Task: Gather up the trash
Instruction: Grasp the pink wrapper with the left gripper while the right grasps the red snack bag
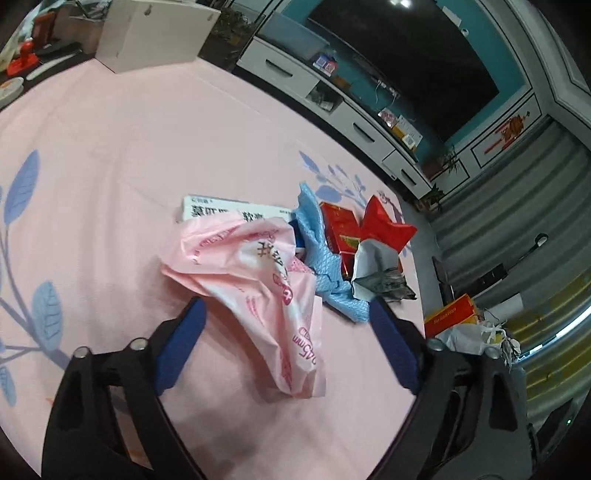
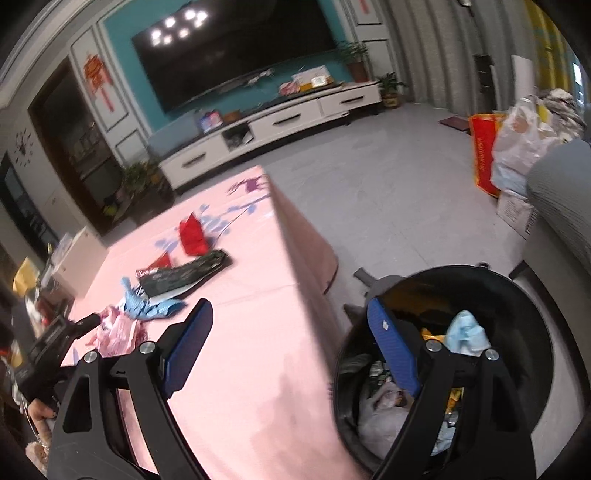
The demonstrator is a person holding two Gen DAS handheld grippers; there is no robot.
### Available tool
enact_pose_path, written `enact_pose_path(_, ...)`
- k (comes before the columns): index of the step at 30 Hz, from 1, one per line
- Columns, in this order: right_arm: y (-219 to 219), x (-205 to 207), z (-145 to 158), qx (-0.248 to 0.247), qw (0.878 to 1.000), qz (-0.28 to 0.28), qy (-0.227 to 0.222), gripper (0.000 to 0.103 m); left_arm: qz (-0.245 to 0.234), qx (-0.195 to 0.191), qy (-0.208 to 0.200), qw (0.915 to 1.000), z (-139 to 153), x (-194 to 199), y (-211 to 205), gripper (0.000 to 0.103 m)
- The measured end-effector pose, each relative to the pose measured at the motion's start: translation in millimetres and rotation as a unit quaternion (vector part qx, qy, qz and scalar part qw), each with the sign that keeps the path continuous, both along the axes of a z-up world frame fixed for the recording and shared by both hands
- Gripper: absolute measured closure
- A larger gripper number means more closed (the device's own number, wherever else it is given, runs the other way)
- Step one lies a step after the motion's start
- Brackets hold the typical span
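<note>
In the left wrist view my left gripper (image 1: 286, 308) is open over a crumpled pink plastic wrapper (image 1: 258, 273) on the pink tablecloth (image 1: 110, 155); the wrapper lies between the fingers, not gripped. Behind it lie a white box (image 1: 221, 209), a blue cloth (image 1: 317, 254), a red box (image 1: 340, 229), a red wrapper (image 1: 384, 225) and a dark foil packet (image 1: 384, 284). In the right wrist view my right gripper (image 2: 290, 308) is open and empty above the table's edge, beside a black trash bin (image 2: 532, 314) holding several pieces of trash. The left gripper (image 2: 62, 332) shows at the trash pile (image 2: 147, 306).
A white cardboard box (image 1: 155, 33) stands at the table's far side. A TV cabinet (image 2: 273, 125) lines the wall under a large TV. Red and white bags (image 2: 509, 147) sit on the floor to the right. A grey sofa arm (image 2: 561, 199) is near the bin.
</note>
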State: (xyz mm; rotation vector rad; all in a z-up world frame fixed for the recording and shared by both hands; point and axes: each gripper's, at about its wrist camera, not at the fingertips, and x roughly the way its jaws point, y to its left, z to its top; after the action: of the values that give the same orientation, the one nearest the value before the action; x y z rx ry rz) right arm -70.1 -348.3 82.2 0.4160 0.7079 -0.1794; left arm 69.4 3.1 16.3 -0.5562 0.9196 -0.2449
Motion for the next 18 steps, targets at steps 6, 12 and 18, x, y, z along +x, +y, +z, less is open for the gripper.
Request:
enact_pose_path(6, 36.0, 80.2, 12.2, 0.006, 0.997, 0.076, 0.022, 0.019, -0.021, -0.002, 0.031, 0.9993, -16.7, 14.8, -10.8, 0.056)
enact_pose_path(12, 78.5, 193.9, -1.1, -0.041, 0.990, 0.109, 0.074, 0.019, -0.030, 0.008, 0.045, 0.9985, -19.1, 12.3, -10.2, 0.075)
enact_pose_path(18, 102.1, 263.9, -36.3, -0.042, 0.983, 0.124, 0.128, 0.019, -0.009, -0.014, 0.024, 0.9996, -1.2, 6.4, 6.4, 0.075)
